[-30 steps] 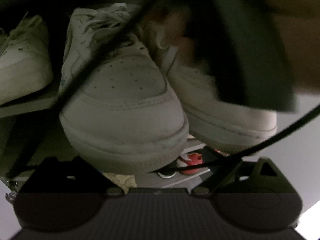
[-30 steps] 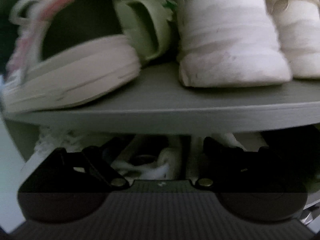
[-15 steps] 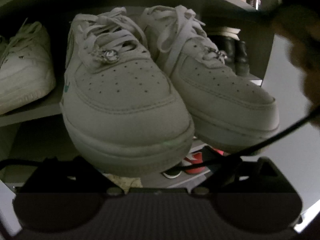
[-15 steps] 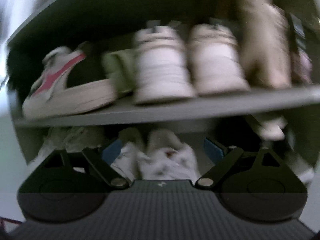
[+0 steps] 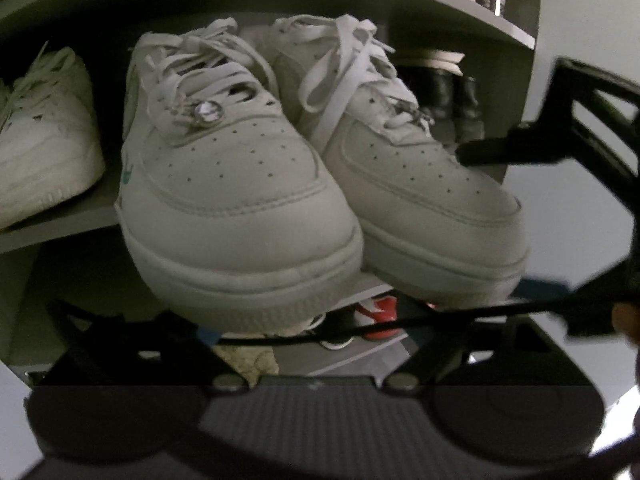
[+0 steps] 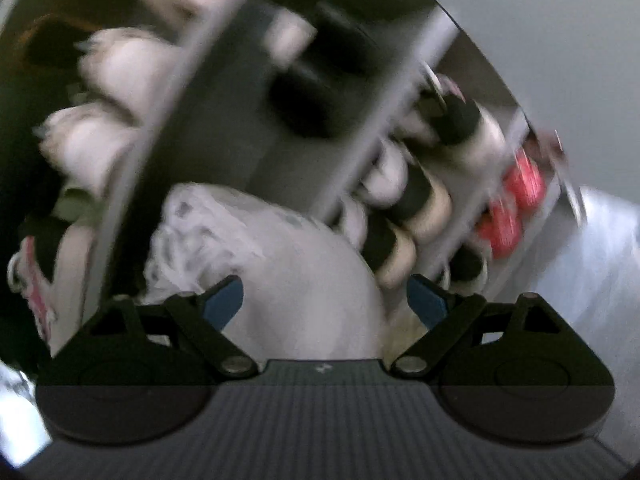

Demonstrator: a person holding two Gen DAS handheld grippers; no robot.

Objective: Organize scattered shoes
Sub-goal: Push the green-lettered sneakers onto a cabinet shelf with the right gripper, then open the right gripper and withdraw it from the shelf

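In the left wrist view a pair of white lace-up sneakers (image 5: 240, 200) stands toes-forward on a grey shelf (image 5: 60, 224), its toes over the edge. My left gripper (image 5: 312, 344) is just below the toes; its fingers are dark and mostly hidden. My right gripper (image 6: 324, 304) is open and empty, its blue pads (image 6: 224, 300) spread in front of a white patterned shoe (image 6: 280, 264) on the blurred, tilted rack. The right gripper's black frame also shows in the left wrist view (image 5: 580, 152), beside the right sneaker.
Another white sneaker (image 5: 40, 140) sits to the left on the same shelf. Red shoes (image 5: 376, 312) lie on a lower shelf. Black boots (image 5: 452, 96) stand at the back right. The right wrist view shows rows of white, black-and-cream and red shoes (image 6: 516, 196).
The right gripper pulled back from the shelf and rolled, so the rack now appears tilted and blurred. In the left view the obstruction cleared, and the sneaker pair sits slightly nearer.
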